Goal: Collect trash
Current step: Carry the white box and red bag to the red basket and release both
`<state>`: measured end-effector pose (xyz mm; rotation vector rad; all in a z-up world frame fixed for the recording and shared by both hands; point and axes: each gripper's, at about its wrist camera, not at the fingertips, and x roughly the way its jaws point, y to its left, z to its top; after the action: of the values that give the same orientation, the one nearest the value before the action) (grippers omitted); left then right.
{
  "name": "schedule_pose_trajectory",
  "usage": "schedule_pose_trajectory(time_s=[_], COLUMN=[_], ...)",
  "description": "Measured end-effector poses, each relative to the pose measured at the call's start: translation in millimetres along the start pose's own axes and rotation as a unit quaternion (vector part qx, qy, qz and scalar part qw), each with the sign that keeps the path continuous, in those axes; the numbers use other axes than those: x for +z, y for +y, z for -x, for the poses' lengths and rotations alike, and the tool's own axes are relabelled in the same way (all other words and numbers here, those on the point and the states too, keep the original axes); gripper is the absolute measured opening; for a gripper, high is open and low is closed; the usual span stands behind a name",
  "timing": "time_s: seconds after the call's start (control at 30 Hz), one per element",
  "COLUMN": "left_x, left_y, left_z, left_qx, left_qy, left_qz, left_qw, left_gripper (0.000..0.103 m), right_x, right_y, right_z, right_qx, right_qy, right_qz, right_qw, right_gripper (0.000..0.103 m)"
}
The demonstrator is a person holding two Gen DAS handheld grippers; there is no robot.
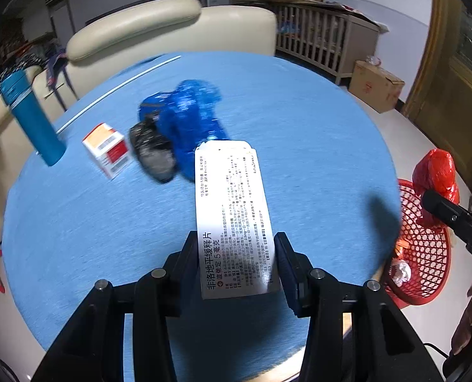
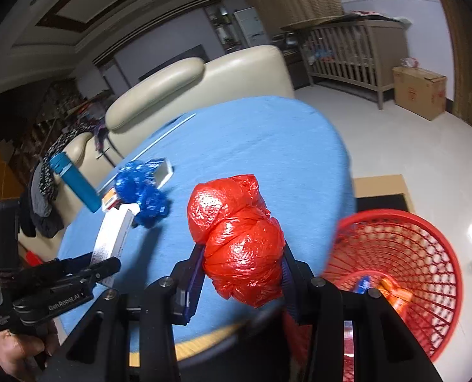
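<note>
The left gripper (image 1: pixel 237 264) is clamped on a white box (image 1: pixel 232 216) of tablets, printed face up, held by its near end so the rest sticks out toward the middle of the frame, clear of the blue table (image 1: pixel 315 133). The right gripper (image 2: pixel 240 273) squeezes a knotted red bag (image 2: pixel 236 238) at its lower bulge, the top standing up at frame centre; gripped that way, it should drop cleanly once over the bin. That red basket (image 2: pixel 426 254) sits at lower right, beside the table edge, already with scraps in its bottom, so both loads look bound for it. Trash left on the table, at centre left of the left view: a blue bag (image 1: pixel 188 117), a dark wad (image 1: pixel 153 149) touching it, an orange-and-white carton (image 1: pixel 107 149) just beside. A blue bottle (image 1: pixel 29 117) stands at far left.
</note>
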<state>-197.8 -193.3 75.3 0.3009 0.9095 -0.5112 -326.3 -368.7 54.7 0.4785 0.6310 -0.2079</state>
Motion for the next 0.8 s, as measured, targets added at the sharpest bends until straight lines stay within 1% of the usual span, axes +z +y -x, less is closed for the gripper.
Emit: schedule_pose_trajectory(time_s=[0.37,0.53,0.8], left_x=[13,16,18], left_y=[-59,-84,-119], left_z=[4,6,5], left_qx=[-0.029,-0.041,-0.053], left_qy=[-0.01,-0.013,-0.012], left_qz=[-0.052,-0.075,-0.107], left_qw=[0.9982,0.9963,0.9928], left_gripper=[0.048,0.048,0.048], right_x=[-12,-17,-24], right_y=[-75,-98,-119], right_z=[30,38,41], right_qx=[-0.061,-0.078,-0.088], right_qy=[-0.007,-0.012,-0.009], right_qz=[-0.048,-0.07,-0.089], right_qw=[0.997,0.994,0.992], right_gripper=[0.046,0.046,0.046])
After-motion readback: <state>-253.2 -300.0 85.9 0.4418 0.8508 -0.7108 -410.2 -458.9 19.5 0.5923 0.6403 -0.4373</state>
